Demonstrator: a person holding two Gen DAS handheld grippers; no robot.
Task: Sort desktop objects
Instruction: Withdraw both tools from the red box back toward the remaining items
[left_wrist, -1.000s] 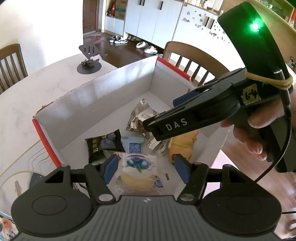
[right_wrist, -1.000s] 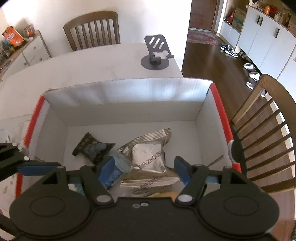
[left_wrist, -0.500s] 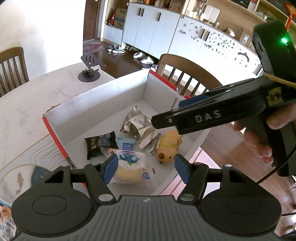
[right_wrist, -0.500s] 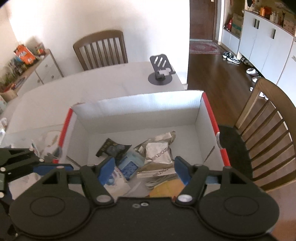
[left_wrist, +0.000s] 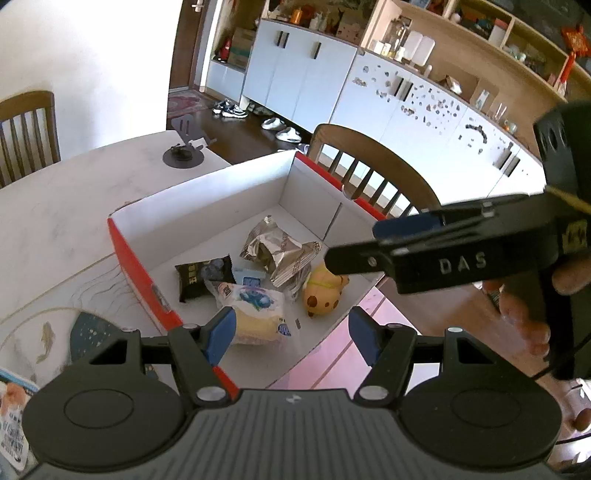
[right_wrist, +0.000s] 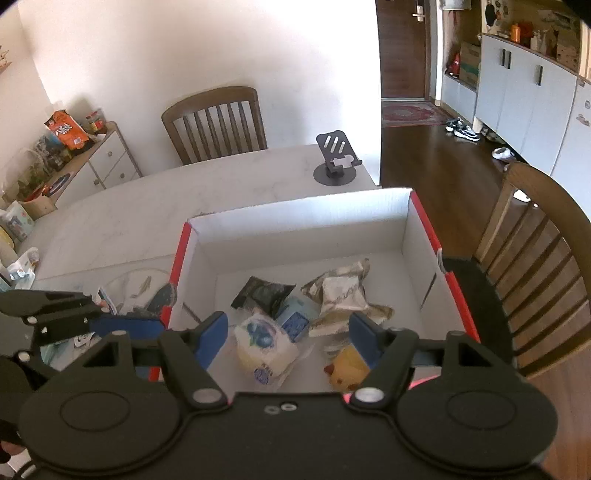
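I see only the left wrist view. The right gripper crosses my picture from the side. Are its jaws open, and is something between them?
Observer: In the right wrist view the right gripper is open, with nothing between its jaws; below it lies the box.
Operator: Thank you. Does the silver packet carry any label?
Observer: Yes, the silver packet shows a white panel on its upper face.
Operator: What stands by the wall behind the table?
Observer: A sideboard, with an orange bag on top.
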